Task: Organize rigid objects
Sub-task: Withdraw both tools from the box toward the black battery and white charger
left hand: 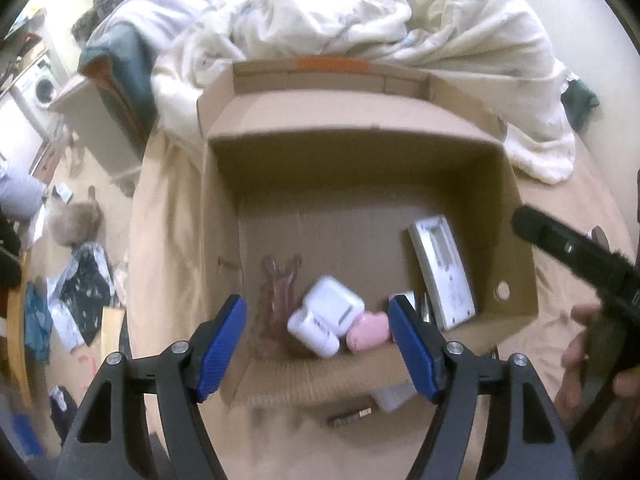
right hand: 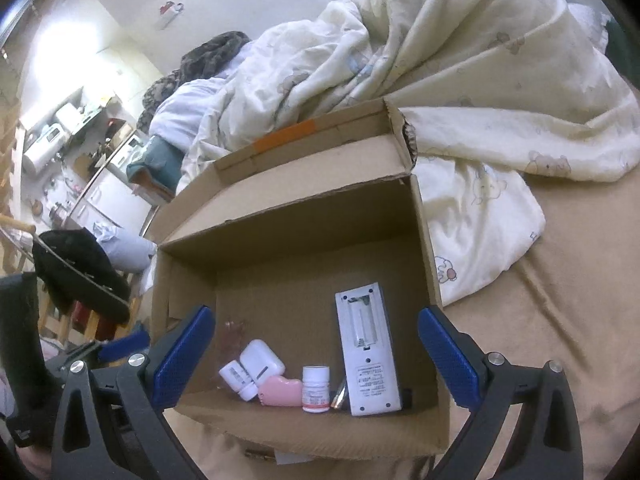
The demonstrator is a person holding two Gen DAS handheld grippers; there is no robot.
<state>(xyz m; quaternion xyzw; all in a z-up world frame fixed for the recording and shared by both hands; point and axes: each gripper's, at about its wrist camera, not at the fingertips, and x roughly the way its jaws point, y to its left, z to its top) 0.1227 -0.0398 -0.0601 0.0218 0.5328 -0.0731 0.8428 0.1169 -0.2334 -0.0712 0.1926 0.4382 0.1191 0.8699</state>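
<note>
Both tools were held above the near edge of the box [right hand: 192,276], which was set on the bed [right hand: 560,320]. The left gripper [left hand: 316,344] was seen spread wide with nothing between its jaws, and the right gripper [right hand: 316,356] likewise stood wide and empty. The sorted items were gathered along the near wall inside: a remote [right hand: 370,350] laid back-side up at the right, a small bottle [right hand: 316,388] stood upright beside it, a pink case [right hand: 282,394], a white case [left hand: 334,304] and a second bottle [right hand: 240,380] lying on its side.

The step in hand was judged to be fetching the next item, or tidying those already dropped in. A descent straight down past the near wall would be advised, jaws kept wide and closed only across a narrow side of one piece, so neighbours were not nudged over.

The raised flap [left hand: 352,112] and the quilt [right hand: 480,100] crowded the far side. Something small and unclear lay under the near flap. The floor [left hand: 80,240] to the left was littered with clothes.
</note>
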